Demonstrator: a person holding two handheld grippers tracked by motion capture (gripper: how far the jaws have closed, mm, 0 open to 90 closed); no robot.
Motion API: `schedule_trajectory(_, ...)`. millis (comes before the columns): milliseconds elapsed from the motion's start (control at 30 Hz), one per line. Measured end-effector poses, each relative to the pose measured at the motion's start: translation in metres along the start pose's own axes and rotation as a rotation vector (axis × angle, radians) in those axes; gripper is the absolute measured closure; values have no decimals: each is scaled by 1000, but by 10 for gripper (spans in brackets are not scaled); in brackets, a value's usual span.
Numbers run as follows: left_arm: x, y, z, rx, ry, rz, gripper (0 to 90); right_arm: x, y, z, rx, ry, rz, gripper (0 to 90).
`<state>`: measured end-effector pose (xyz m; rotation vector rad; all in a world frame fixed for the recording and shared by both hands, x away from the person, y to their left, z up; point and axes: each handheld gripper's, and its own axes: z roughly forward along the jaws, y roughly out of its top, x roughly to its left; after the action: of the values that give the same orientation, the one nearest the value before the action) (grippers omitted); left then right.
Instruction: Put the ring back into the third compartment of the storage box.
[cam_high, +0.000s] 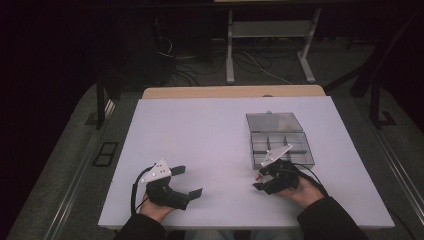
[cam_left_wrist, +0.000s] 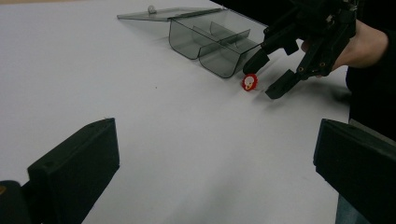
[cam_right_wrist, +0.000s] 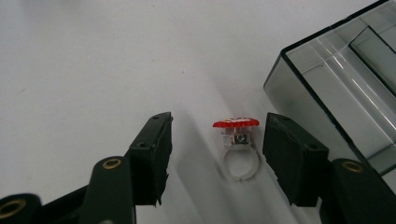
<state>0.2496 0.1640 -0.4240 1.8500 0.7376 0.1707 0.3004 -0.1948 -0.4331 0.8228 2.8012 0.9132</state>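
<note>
A small ring (cam_right_wrist: 239, 147) with a red round top and a clear band stands on the white table (cam_high: 200, 135), just in front of the box's near corner. My right gripper (cam_right_wrist: 217, 140) is open, its jaws on either side of the ring without touching it. The ring (cam_left_wrist: 249, 82) and right gripper (cam_left_wrist: 266, 74) are also in the left gripper view. A smoky clear compartment box (cam_high: 282, 147) lies open, lid (cam_high: 274, 121) folded back. My left gripper (cam_high: 187, 181) rests open at the near left, nothing between its jaws.
The table's near edge runs just under both hands. A wooden board edge (cam_high: 232, 92) lies behind the table. Desk legs and cables (cam_high: 230, 60) stand on the floor beyond.
</note>
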Motion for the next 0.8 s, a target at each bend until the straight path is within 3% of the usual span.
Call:
schedule_trajectory(267, 0, 0, 0, -2, 1, -4, 0, -5, 2, 5, 13, -3, -15, 502)
schedule_trajectory(800, 0, 0, 0, -2, 2, 1, 0, -8, 5, 4, -10, 19, 12, 672)
